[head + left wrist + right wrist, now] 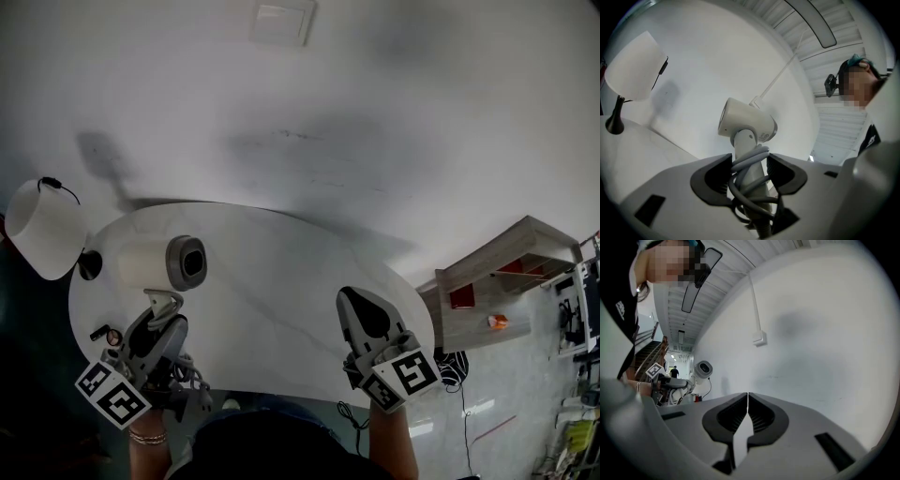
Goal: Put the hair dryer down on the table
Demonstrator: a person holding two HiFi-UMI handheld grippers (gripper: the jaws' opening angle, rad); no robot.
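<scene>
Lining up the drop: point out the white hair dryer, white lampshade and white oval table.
white hair dryer [150, 264], head view, barrel.
white lampshade [42, 230], head view, side.
white oval table [272, 309], head view, bare top.

1. The light is soft and even, and the wall [375, 112] beyond the jaws carries faint grey shadows.
2. Every view bends heavily at the edges, and both gripper views have dark rounded corners.
3. The hair dryer [747, 124] just past the left gripper [749, 159] jaws looks fairly sharp, while the gripper's near body is soft.
</scene>
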